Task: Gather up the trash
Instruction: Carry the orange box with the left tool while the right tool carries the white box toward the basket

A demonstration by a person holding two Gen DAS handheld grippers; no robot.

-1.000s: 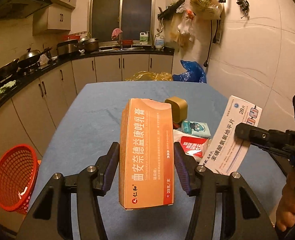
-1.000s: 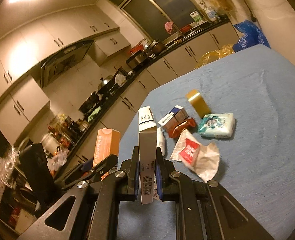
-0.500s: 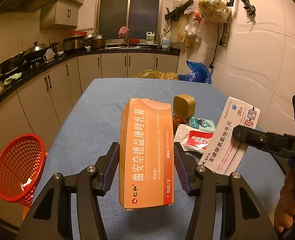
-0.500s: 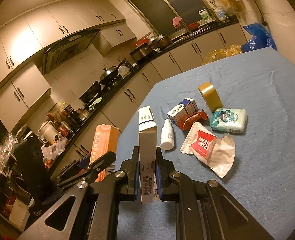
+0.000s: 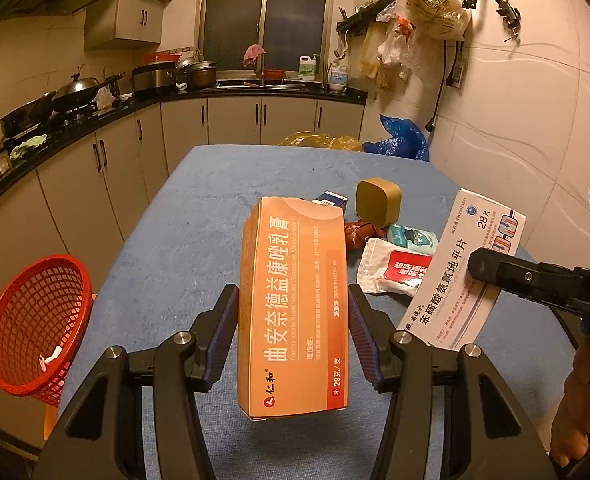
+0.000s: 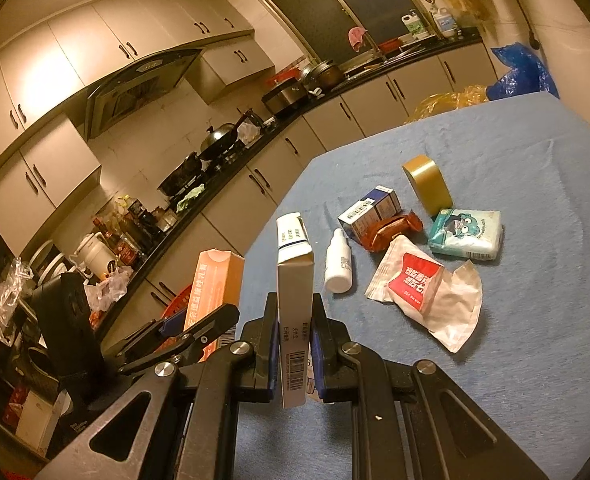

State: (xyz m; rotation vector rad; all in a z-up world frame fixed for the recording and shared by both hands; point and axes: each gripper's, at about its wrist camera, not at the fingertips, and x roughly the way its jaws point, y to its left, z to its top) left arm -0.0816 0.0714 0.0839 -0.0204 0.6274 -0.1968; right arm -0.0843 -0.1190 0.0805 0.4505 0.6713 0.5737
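Orange box (image 5: pixel 295 304): I have it upright in my left tool (image 5: pixel 293 336), pads pressed on both long sides, lifted clear of the blue bench (image 5: pixel 183 248).
White box (image 6: pixel 293 304): clamped edge-on in my right tool (image 6: pixel 293 346), barcode facing me.
Step in hand: both pieces are picked up; I judge the carry to the bin comes next.
Red basket (image 5: pixel 35 324): beside the bench at 9 o'clock from the orange box; the next move calls for swinging left over its rim before letting go.
Left on the bench: sachet (image 6: pixel 423 292), tissue pack (image 6: pixel 465 234), small bottle (image 6: pixel 338 266), at 1 o'clock.
Writing: orange box reads "仁和", "29克/支"; white box "28片".
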